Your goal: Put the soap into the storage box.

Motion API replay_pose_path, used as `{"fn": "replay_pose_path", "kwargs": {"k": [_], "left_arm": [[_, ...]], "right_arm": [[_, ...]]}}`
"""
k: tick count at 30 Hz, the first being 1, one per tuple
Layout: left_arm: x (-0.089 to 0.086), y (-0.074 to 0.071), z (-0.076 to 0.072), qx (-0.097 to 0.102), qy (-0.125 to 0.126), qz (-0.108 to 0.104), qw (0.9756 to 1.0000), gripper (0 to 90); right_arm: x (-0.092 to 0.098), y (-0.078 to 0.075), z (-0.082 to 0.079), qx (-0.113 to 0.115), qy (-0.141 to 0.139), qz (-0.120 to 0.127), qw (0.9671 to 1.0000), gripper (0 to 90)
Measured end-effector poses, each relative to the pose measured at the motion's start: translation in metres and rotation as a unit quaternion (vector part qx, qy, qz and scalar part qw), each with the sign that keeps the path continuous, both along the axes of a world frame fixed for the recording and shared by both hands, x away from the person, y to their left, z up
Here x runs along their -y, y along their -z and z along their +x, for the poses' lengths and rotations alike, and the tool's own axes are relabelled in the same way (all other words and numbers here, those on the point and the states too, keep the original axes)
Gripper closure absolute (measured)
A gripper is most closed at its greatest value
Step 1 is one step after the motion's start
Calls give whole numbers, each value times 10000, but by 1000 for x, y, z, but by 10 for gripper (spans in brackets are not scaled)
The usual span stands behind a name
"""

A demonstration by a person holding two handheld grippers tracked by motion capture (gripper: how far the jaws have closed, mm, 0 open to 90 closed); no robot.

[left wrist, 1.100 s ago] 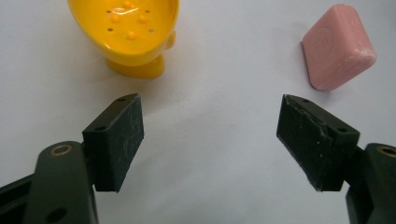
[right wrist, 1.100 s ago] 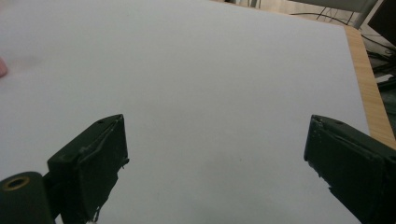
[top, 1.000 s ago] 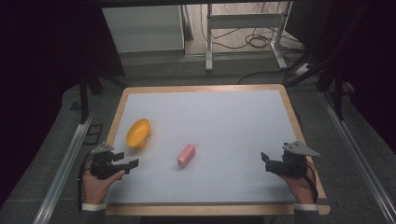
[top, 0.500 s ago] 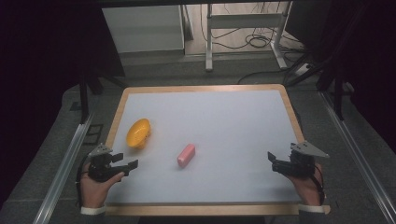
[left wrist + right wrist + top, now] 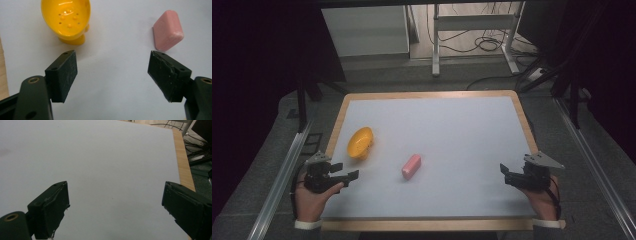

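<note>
A yellow dish [image 5: 361,141] with small holes in its bottom sits on the left part of the white table top [image 5: 452,130]. A pink soap bar [image 5: 411,166] lies to its right, near the middle. My left gripper [image 5: 347,170] is held at the table's left edge, just in front of the dish, open with nothing between its jaws. In the left gripper view the dish [image 5: 66,18] and the bar [image 5: 168,30] lie beyond the open left gripper [image 5: 111,53]. My right gripper [image 5: 506,174] hovers open at the right edge, and in its own view the right gripper [image 5: 116,184] faces bare table.
The table has a wooden rim [image 5: 427,94]. Metal rails [image 5: 282,175] run along both sides of it. A white cabinet [image 5: 364,31], a metal frame leg [image 5: 436,45] and cables [image 5: 484,42] are on the floor behind the far edge.
The right gripper has shifted slightly to the right, toward the table's rim. The left gripper, the dish and the soap bar have stayed in place.
</note>
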State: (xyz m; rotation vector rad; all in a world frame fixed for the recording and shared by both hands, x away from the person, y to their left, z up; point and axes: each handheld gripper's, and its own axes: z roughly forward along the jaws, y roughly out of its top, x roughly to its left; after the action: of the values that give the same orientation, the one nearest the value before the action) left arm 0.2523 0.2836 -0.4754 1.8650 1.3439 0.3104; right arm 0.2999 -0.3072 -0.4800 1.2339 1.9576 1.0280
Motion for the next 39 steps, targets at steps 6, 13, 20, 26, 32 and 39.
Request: {"fn": "replay_pose_path", "kwargs": {"k": [6, 13, 20, 26, 32, 39], "left_arm": [[-3, -11, -1, 106, 86, 74, 9999, 225], [5, -19, 4, 125, 196, 185, 9996, 214], [13, -33, 7, 190, 288, 265, 9991, 200], [18, -41, 9, 261, 333, 282, 9987, 196], [21, -47, 11, 294, 347, 293, 9985, 192], [30, -53, 16, 291, 454, 436, 9976, 194]], "right_arm": [[3, 0, -3, 5, 59, 15, 10000, 74], [5, 1, -4, -31, 92, -22, 10000, 77], [6, 2, -3, -35, 134, -52, 9999, 77], [6, 2, -3, -45, 123, -68, 9999, 77], [7, 3, -3, -47, 137, -75, 9999, 77], [7, 2, -3, -44, 146, -81, 9999, 77]]}}
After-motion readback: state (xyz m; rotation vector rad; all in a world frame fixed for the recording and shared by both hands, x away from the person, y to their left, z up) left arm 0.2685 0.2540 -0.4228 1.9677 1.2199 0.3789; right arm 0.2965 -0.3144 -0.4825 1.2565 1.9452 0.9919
